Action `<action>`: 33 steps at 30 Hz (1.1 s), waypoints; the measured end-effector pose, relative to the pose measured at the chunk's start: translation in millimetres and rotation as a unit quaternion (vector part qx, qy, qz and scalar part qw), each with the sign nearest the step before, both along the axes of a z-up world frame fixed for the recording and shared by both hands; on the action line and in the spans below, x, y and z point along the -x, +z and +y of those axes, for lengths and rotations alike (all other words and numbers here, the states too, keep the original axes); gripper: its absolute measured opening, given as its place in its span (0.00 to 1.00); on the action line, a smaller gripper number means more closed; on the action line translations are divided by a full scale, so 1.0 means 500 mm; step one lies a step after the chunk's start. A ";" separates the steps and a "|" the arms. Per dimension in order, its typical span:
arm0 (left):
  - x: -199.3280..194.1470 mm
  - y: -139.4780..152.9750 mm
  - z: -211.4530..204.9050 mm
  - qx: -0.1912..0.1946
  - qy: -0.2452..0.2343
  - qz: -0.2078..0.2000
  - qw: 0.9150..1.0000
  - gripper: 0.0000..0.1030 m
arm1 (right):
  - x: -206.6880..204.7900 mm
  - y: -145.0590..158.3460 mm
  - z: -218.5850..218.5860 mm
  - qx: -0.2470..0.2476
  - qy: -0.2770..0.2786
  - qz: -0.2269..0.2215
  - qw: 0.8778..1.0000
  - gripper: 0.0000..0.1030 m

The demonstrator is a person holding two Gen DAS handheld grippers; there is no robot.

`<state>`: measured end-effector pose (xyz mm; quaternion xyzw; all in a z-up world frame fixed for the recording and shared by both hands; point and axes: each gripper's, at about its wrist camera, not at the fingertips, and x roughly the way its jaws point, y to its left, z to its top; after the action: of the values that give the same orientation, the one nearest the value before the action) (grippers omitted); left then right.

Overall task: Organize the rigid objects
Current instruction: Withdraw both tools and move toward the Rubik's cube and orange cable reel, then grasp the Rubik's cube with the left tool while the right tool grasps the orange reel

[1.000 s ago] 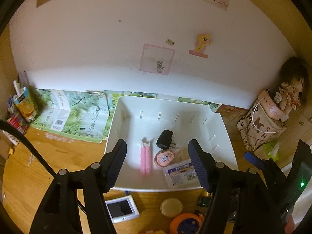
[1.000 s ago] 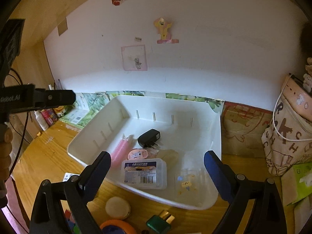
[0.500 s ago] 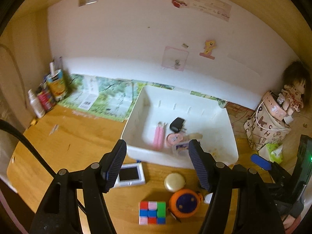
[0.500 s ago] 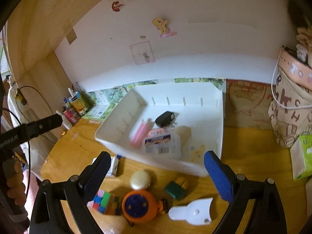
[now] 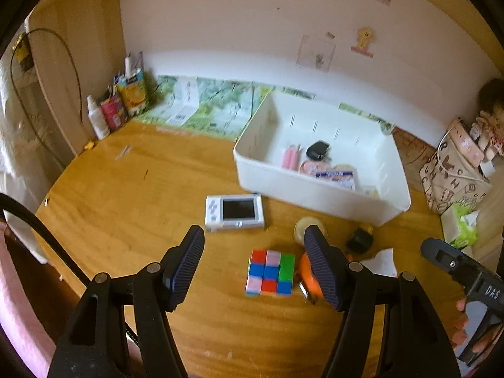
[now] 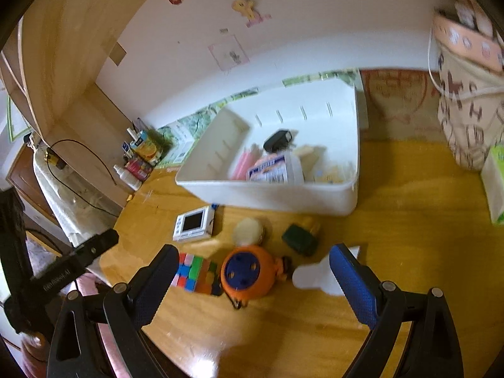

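Observation:
A white bin [image 5: 315, 189] [image 6: 271, 193] on the wooden desk holds pink sticks [image 5: 291, 156], a black charger [image 5: 318, 149] and a labelled plastic box [image 6: 274, 168]. In front of it lie a white handheld game console [image 5: 234, 211] [image 6: 193, 223], a colour cube [image 5: 271, 272] [image 6: 193, 272], an orange and blue round toy [image 6: 247, 272], a cream round lid [image 6: 248, 231], a dark green block [image 6: 299, 239] and a white scraper [image 6: 315, 275]. My left gripper [image 5: 255, 266] is open and empty above the cube. My right gripper [image 6: 252, 283] is open and empty above the orange toy.
Bottles and cartons [image 5: 119, 107] stand at the desk's back left corner. A patterned bag [image 5: 453, 170] and a green tissue pack [image 5: 463, 226] are at the right. A green printed mat [image 5: 204, 110] lies by the wall.
Both grippers have pulled back and up from the bin. The loose objects in front of the bin have come into view. Both grippers stay open.

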<state>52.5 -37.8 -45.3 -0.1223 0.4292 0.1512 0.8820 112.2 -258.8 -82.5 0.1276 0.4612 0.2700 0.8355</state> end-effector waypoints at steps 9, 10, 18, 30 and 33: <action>0.032 -0.036 -0.011 0.000 -0.010 0.030 0.999 0.68 | 0.002 -0.057 -0.010 -0.010 -0.030 0.124 0.992 0.94; 0.033 -0.040 -0.012 0.001 -0.013 0.034 0.999 0.68 | 0.001 -0.061 -0.009 -0.006 -0.035 0.133 0.990 0.94; 0.024 -0.082 -0.013 0.030 -0.043 0.067 0.996 0.68 | -0.016 -0.103 0.002 0.000 -0.073 0.220 0.973 0.94; -0.036 -0.138 -0.010 0.060 -0.126 0.119 0.983 0.74 | -0.050 -0.167 0.034 -0.038 -0.163 0.321 0.932 0.94; -0.052 -0.151 -0.007 0.064 -0.146 0.129 0.979 0.74 | -0.060 -0.178 0.046 -0.043 -0.183 0.332 0.924 0.94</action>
<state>78.2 -41.2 -120.6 -0.0939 0.5616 0.0071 0.8220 142.4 -236.1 -171.4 0.3280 0.6687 0.0745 0.6631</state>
